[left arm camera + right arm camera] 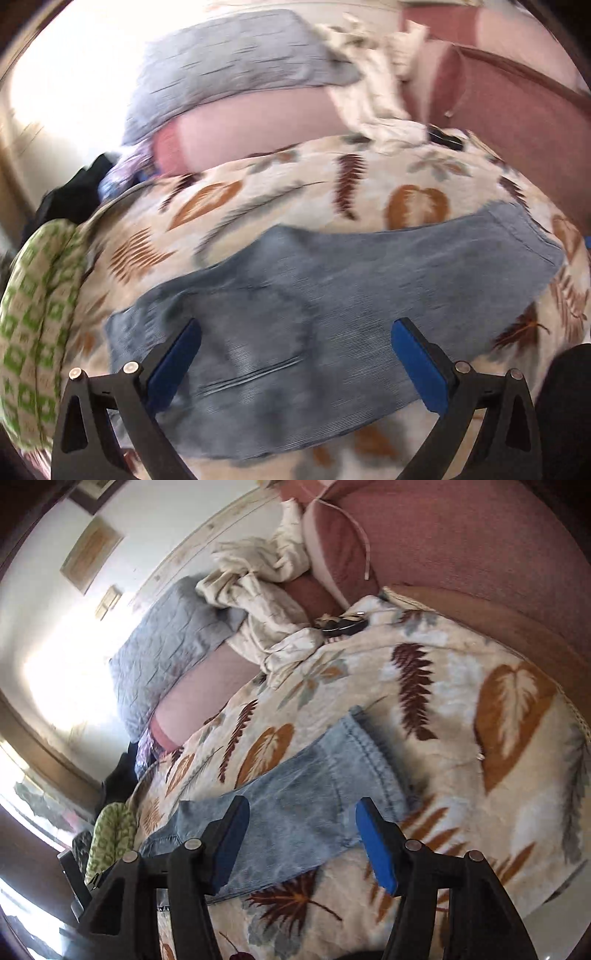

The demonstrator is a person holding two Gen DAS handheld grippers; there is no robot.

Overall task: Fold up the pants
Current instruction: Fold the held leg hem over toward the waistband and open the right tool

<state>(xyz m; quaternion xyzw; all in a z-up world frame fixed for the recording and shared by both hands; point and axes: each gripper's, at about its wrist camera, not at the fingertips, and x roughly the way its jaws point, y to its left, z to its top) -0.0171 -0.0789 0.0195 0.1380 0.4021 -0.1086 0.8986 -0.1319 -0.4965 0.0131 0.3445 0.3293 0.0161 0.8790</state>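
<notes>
The pants (332,295), pale blue denim, lay spread flat across a cream blanket (295,192) printed with brown and rust leaves, which covered the bed; in the left wrist view they ran from lower left up toward the right, a stitched pocket seam showing near the middle. The left gripper (295,363) hung above that denim with its blue-padded jaws released wide, nothing between them, and whether the pads touched the cloth could not be told through the blur. In the right wrist view the right gripper (303,836) was likewise parted, empty, poised over the hemmed end of the pants (314,797), with the leaf blanket (461,709) stretching away to the right. Beyond the blanket sat a grey-blue quilted pillow (229,70) on a pink sheet (258,129), a crumpled cream cloth (258,602) beside it, and a small dark object (341,624) at the blanket's far edge. A green-and-white patterned fabric (33,314) bunched at the left
</notes>
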